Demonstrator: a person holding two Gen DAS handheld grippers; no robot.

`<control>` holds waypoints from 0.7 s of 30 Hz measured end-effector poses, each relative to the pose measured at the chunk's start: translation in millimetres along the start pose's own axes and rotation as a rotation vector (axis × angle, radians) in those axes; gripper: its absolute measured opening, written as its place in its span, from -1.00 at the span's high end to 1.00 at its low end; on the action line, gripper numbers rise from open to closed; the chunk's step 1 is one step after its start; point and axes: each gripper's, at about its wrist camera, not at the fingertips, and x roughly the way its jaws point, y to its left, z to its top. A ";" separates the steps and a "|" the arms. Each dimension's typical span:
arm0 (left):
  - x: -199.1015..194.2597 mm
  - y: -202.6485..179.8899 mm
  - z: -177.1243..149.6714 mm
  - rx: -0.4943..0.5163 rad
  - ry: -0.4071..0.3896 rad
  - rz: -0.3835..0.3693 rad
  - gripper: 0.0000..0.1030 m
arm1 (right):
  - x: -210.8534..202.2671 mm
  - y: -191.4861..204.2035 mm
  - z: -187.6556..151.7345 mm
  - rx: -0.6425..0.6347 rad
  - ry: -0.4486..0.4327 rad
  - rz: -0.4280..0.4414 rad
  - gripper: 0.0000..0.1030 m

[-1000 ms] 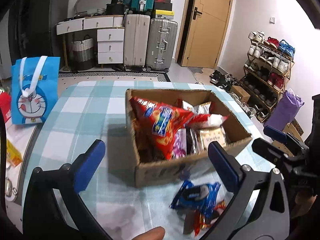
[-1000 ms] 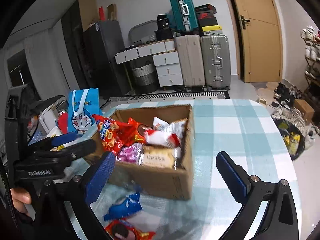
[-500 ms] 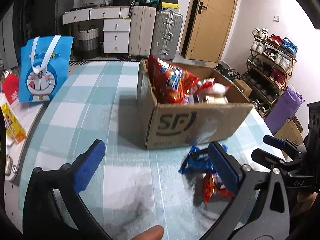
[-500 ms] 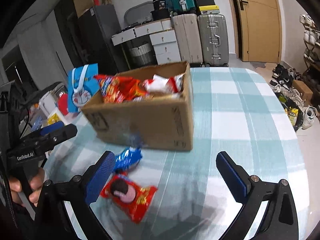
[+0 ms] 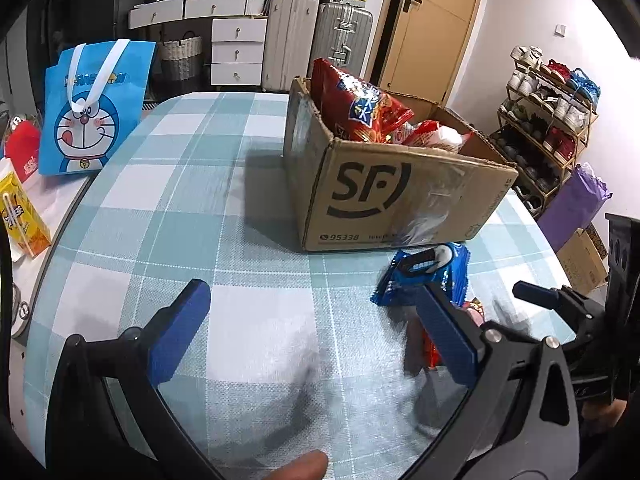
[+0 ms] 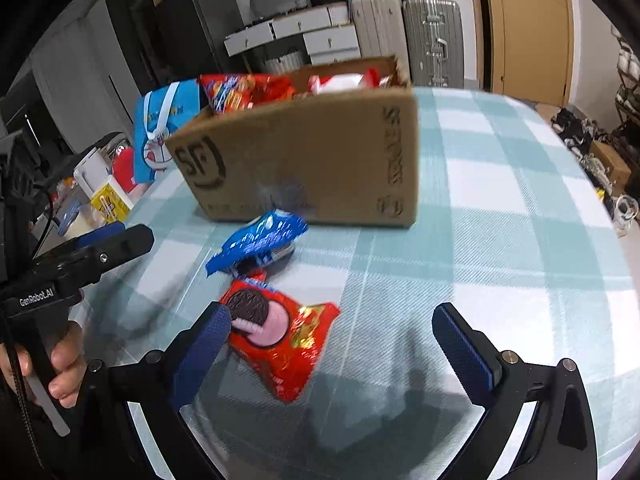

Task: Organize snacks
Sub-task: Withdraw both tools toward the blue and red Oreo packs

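Though jaws wide — red packet (image 6: 280, 340) between

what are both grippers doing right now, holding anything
left gripper: open, holding nothing
right gripper: open, holding nothing, red oreo packet lies by it

Box (image 5: 392, 196): "SF" logo, "95338" beneath, on the front wall. Left gripper (image 6: 80, 264) body: "GenRobot.AI". Blue bag (image 5: 94, 108): print too small to read.
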 end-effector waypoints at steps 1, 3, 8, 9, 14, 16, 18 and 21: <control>0.2 0.1 0.6 -0.001 0.002 0.001 -0.99 | 2.6 1.9 -1.0 -0.003 0.006 0.007 -0.99; 0.9 1.2 1.1 -0.008 0.005 0.002 -0.99 | 9.3 6.9 -1.6 -0.012 0.026 0.005 -0.99; 3.0 0.9 2.8 -0.012 0.009 0.001 -0.99 | 20.4 21.0 -0.6 -0.029 0.042 0.014 -0.99; 3.6 1.2 3.0 -0.012 0.009 0.002 -0.99 | 22.3 22.6 0.6 -0.026 0.044 0.013 -0.99; 6.0 2.1 3.2 -0.015 0.014 0.004 -0.99 | 31.4 34.5 5.4 -0.026 0.054 0.011 -0.99; 6.3 2.3 3.5 -0.015 0.013 0.006 -0.99 | 33.3 37.4 7.0 -0.026 0.051 0.006 -0.99; 6.4 3.0 3.2 -0.017 0.013 0.003 -0.99 | 36.5 40.0 6.2 -0.045 0.061 -0.017 -0.99; 7.0 4.5 3.0 -0.023 0.013 -0.005 -0.99 | 37.9 33.6 4.0 -0.025 0.083 -0.003 -0.99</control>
